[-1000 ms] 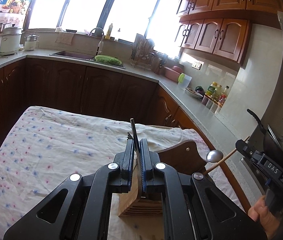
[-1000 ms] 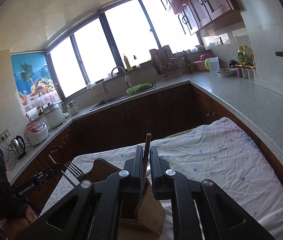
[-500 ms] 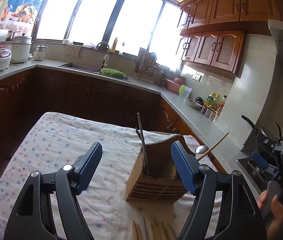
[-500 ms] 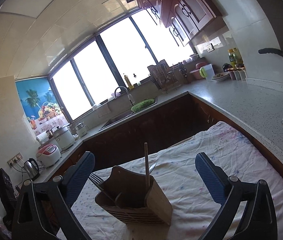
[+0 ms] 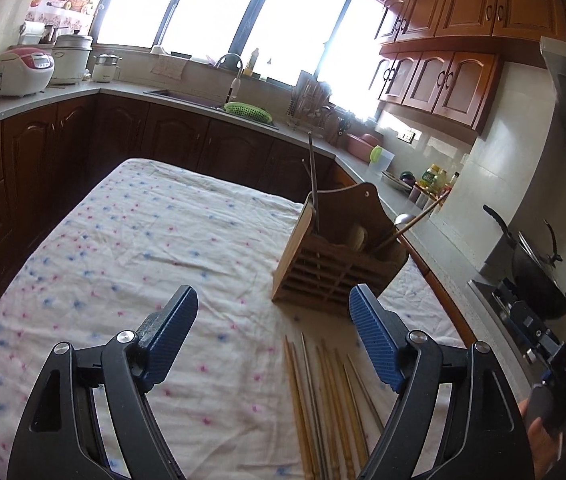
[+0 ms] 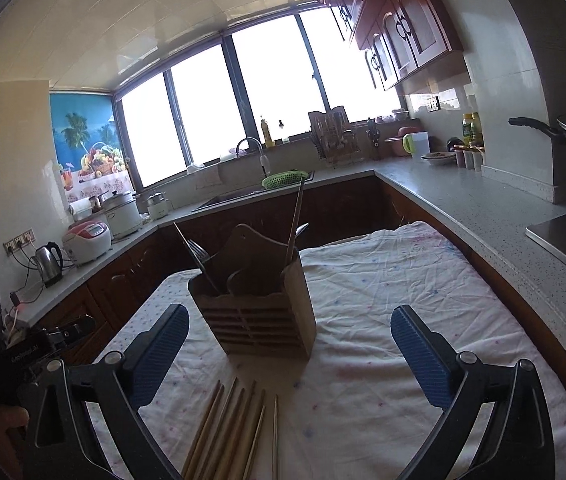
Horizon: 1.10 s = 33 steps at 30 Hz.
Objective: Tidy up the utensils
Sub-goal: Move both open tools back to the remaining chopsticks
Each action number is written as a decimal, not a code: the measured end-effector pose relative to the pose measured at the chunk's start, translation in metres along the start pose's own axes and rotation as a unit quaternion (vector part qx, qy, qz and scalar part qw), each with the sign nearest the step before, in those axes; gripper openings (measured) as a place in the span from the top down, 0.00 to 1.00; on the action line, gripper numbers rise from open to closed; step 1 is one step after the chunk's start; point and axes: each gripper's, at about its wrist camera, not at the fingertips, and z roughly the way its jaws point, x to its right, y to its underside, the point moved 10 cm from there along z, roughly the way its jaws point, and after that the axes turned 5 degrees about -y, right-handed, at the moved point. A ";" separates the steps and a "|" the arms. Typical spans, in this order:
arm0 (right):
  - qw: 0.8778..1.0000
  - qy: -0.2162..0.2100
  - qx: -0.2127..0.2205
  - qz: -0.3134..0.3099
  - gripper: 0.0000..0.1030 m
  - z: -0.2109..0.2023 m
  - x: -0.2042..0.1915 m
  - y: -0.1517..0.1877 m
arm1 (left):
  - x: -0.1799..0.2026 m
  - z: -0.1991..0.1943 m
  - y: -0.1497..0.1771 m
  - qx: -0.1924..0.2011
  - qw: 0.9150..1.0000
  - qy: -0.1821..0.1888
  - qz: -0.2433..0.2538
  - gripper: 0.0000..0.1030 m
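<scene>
Both hands hold their tools low over the cloth-covered tabletop (image 5: pixel 131 240), each pointing forward and slightly down toward the wooden holder (image 5: pixel 339 264). The left tongs (image 5: pixel 273 330) have their jaws still opening, already wide, with nothing between the blue pads (image 5: pixel 171 332) but cloth and the near ends of the chopsticks (image 5: pixel 323 400); they touch nothing. The right tongs (image 6: pixel 289 350) stand spread to the full, the pads (image 6: pixel 419 356) well apart on either side of the holder (image 6: pixel 259 320) as seen from that camera, yet short of it and not pressing on it; they hold nothing. In the left view a hand (image 5: pixel 543 440) grips the black handle of the right tool at the lower right edge; in the right view the other hand (image 6: pixel 3 424) grips the left tool at the lower left. The holder stands upright on the cloth, nearer the tabletop's right side in the left view. Out of it rise a dark chopstick (image 5: pixel 313 176), a fork (image 6: pixel 197 252), a spoon (image 5: pixel 403 219) and a pale chopstick (image 6: pixel 296 220) that leans. The loose chopsticks lie side by side on the cloth just in front of the holder, some wooden, some metal, their tips pointing toward it.
</scene>
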 end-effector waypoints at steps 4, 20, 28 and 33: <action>1.000 0.007 -0.018 -0.017 0.01 -0.008 -0.004 0.026 | -0.008 -0.003 0.028 -0.022 1.000 -0.003 -0.007 0.22; 0.997 0.007 -0.074 0.008 0.01 -0.014 0.002 0.081 | -0.025 -0.003 0.081 -0.070 0.997 -0.016 -0.017 0.22; 0.996 -0.007 -0.083 0.009 0.02 -0.009 -0.001 0.078 | -0.017 0.000 0.079 -0.077 0.997 -0.017 0.000 0.22; 0.994 -0.027 -0.106 0.006 0.10 0.007 -0.006 0.079 | -0.008 0.014 0.079 -0.096 0.994 -0.032 0.033 0.23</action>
